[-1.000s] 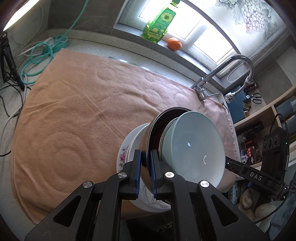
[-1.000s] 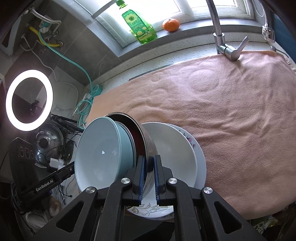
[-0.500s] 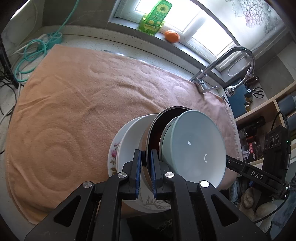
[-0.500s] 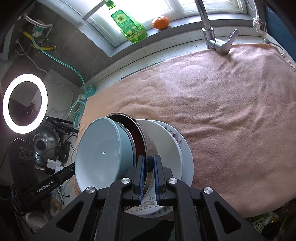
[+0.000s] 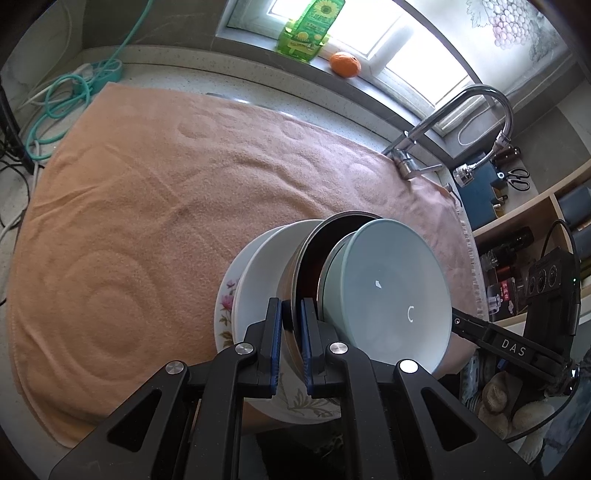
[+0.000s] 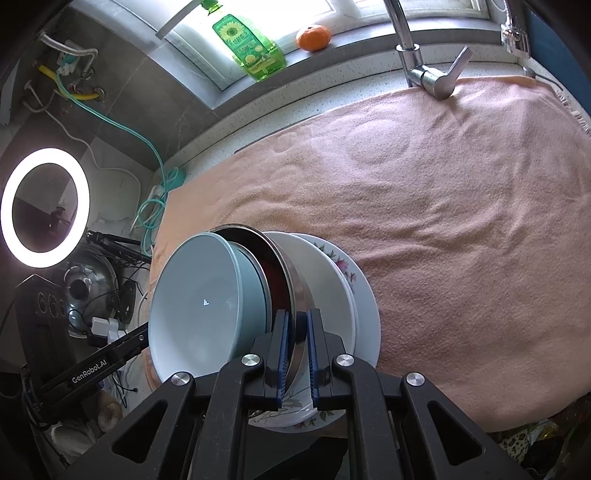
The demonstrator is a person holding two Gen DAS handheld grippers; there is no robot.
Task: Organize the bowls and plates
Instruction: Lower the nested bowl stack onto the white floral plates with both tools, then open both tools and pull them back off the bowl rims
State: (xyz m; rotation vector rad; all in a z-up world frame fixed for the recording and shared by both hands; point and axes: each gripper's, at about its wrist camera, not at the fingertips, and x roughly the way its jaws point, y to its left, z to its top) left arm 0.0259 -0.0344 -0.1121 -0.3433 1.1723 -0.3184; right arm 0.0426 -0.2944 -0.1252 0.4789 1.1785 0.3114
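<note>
A nested stack hangs over the towel's near edge: a pale blue bowl (image 5: 384,295) sits inside a steel bowl (image 5: 314,251), over a white bowl (image 5: 258,280) and a floral plate (image 5: 226,306). My left gripper (image 5: 291,314) is shut on the steel bowl's rim. My right gripper (image 6: 295,325) is shut on the same steel bowl's (image 6: 284,269) rim from the opposite side. The blue bowl (image 6: 199,302), white bowl (image 6: 325,291) and floral plate (image 6: 364,295) also show in the right wrist view.
A peach towel (image 5: 166,206) covers the counter. A faucet (image 5: 461,110) stands at the far right. A green soap bottle (image 5: 306,33) and an orange (image 5: 345,64) sit on the windowsill. Teal cables (image 5: 62,99) lie at the left. A ring light (image 6: 44,206) stands beyond the left counter edge.
Both grippers have carried the stack further over the towel; the white bowl and floral plate show more from beneath the steel bowl. The grips are unchanged.
</note>
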